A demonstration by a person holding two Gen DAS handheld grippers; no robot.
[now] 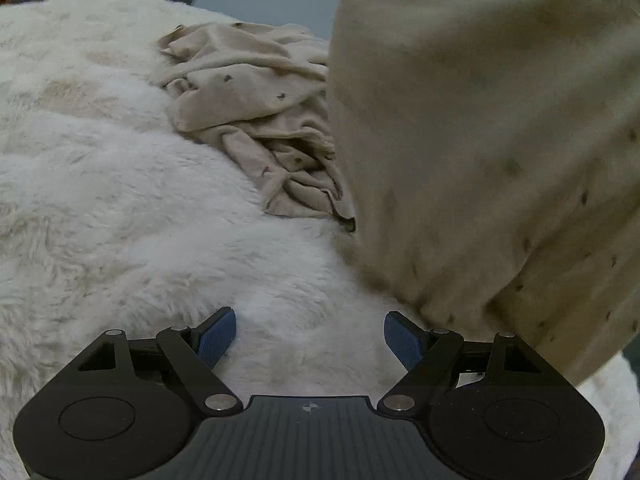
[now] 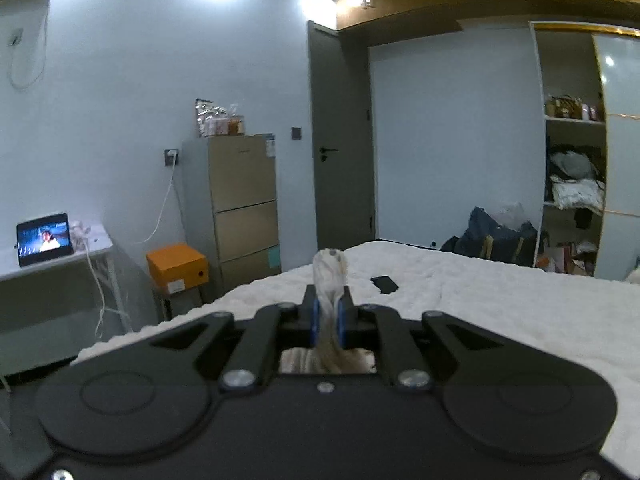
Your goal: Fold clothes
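A beige garment with small dark specks (image 1: pixel 472 140) hangs lifted at the right of the left wrist view, blurred, its lower edge near the fluffy white bedcover (image 1: pixel 120 216). More beige speckled cloth (image 1: pixel 248 112) lies crumpled on the cover behind it. My left gripper (image 1: pixel 310 334) stands open low over the cover, nothing between its blue pads; the hanging garment is just right of its right finger. In the right wrist view my right gripper (image 2: pixel 328 320) is shut on a bunched fold of the beige garment (image 2: pixel 330 276), held high above the bed (image 2: pixel 500 304).
A black phone (image 2: pixel 384 284) lies on the bed. Beyond the bed stand a tall drawer cabinet (image 2: pixel 240 200), an orange box (image 2: pixel 178 268), a desk with a lit tablet (image 2: pixel 44 238), a closed door (image 2: pixel 340 140) and an open wardrobe (image 2: pixel 576 152).
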